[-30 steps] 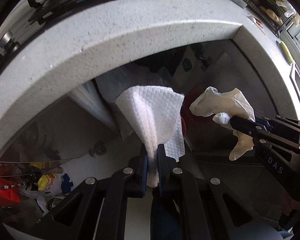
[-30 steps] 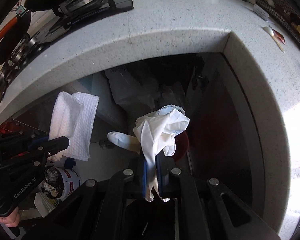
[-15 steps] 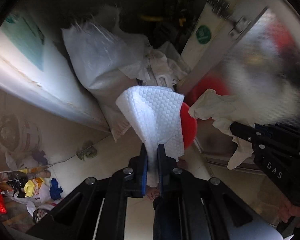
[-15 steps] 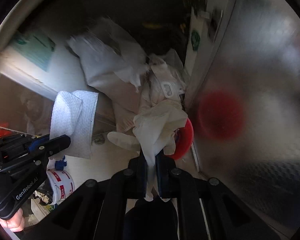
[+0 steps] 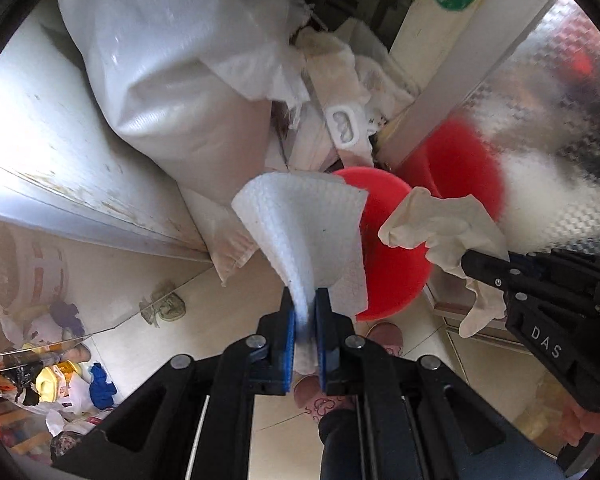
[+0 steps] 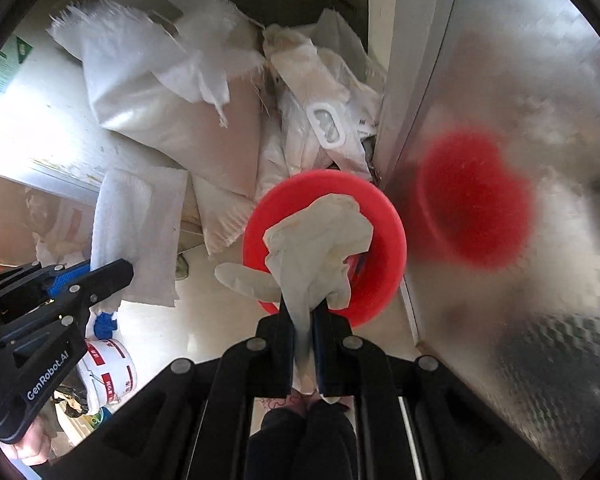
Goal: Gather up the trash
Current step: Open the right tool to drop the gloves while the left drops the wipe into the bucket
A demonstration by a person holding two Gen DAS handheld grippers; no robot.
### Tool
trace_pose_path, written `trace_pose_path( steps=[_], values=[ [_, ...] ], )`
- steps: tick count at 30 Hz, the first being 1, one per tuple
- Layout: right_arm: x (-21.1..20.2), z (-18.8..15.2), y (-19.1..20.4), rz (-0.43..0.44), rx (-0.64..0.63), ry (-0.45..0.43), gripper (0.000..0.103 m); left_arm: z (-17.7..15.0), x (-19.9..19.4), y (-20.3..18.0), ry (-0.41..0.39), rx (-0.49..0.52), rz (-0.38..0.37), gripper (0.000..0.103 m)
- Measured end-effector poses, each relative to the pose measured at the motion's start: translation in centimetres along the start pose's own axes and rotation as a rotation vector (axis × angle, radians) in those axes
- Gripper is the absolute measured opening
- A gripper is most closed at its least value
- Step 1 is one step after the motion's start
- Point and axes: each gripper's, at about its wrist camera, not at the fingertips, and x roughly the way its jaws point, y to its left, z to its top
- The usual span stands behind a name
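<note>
The left gripper (image 5: 306, 312) is clamped on the lower edge of a white paper towel (image 5: 304, 232), which fans out ahead of its fingers. The right gripper (image 6: 302, 320) is likewise closed on a crumpled pale glove (image 6: 320, 236), one limp finger trailing off to the side. Both point steeply down toward a red bin (image 6: 380, 216) on the tiled floor (image 5: 228, 312), wedged between a shiny metal panel (image 6: 500, 80) and a heap of white sacks (image 5: 172, 80).

The glove hangs over the bin's mouth; the towel hangs at its near rim — partly off to one side. To do the drop well, the person should probably shift the left gripper further over the opening before letting go, then part each pair of fingers fully, since both pieces are light and may cling to the pads — a small shake could help. Releasing low keeps either from drifting onto the floor.
</note>
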Motion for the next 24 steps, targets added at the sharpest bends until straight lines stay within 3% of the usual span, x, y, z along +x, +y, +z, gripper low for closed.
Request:
trace_pose_path(
  steps=[12,15,17,24],
  values=[
    [2.4,0.3,0.1,-0.019,-0.025,0.027,0.008,-0.2,1.9,0.2,0.031,0.004,0.018,0.008],
    [3.2,0.4,0.2,-0.04,-0.042,0.029,0.027,-0.4,2.2,0.3,0.039,0.01,0.022,0.008],
    [3.0,0.3,0.2,-0.042,-0.047,0.021,0.048,-0.5,2.2,0.5,0.043,0.013,0.019,0.008],
    [3.2,-0.1,-0.3,-0.028,0.011,0.009,0.082,-0.5,2.3,0.2,0.048,0.062,0.003,0.008]
  ],
)
